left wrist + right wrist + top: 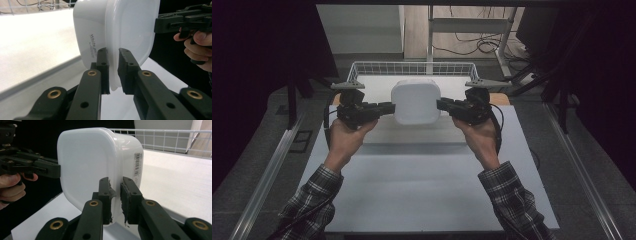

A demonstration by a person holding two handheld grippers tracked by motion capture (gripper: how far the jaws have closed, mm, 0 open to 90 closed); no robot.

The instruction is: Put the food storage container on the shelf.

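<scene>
The white container [415, 101] hung clear above the tabletop [422, 175], your left gripper [388, 106] and right gripper [443, 104] each clamped on its rim; lifting looked done, placing in the wire basket [412, 67] probably remained.

The right gripper [115, 195] is clamping the rim of a white container [87, 162], held on edge. The left gripper [53, 170] is apparently gripping the opposite rim. A wire basket [165, 140] is standing behind, on the worktop [180, 177].

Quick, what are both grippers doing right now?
Left gripper: shut on the white container rim.
Right gripper: shut on its opposite rim.
</scene>
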